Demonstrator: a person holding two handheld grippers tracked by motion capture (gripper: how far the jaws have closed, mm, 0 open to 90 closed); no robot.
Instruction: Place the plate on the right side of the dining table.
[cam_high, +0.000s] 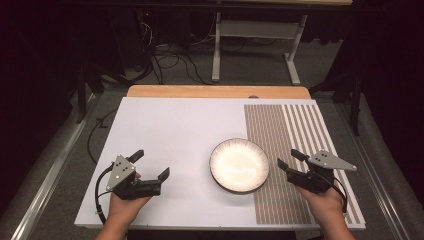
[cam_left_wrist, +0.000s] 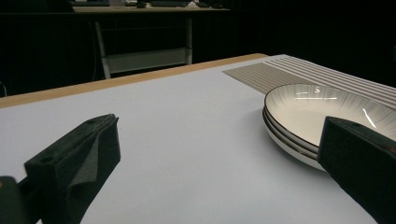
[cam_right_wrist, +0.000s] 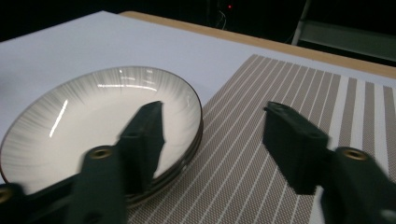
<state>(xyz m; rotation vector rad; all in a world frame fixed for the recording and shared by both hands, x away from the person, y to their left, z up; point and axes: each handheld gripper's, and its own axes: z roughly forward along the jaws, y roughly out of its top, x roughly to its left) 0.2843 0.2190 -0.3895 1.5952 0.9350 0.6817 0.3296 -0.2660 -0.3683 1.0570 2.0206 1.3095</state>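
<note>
The right gripper (cam_high: 289, 159) hovers at the near right of the table, just beside the stacked plates (cam_high: 239, 165). Its jaws stand partly apart with nothing between them; in the right gripper view one jaw hangs over the rim of the plates (cam_right_wrist: 93, 121) and the other over the striped placemat (cam_right_wrist: 261, 158). The left gripper (cam_high: 150, 164) rests on the white table cover (cam_high: 170, 125) at the near left, its jaws wide apart and empty, well apart from the plates.

The plates are at least two, one lying in the other, as the left gripper view shows by the double rim (cam_left_wrist: 299, 135). They sit half on the white cover and half on the edge of the placemat (cam_high: 295, 150).

I judge the work is to take a plate by its rim, and several things can go wrong:

- The glazed rim is smooth and thin, so the pads can slide off if they close too near the edge.
- If the jaw goes too low, it can catch both rims and lift the two plates together; the lower one can then drop.
- A grip on one side only lets the plate tilt and swing down.
- A push against the rim before closing can shove the stack across the mat edge.

Farther back, the wooden table edge (cam_high: 220, 91) is bare.
</note>
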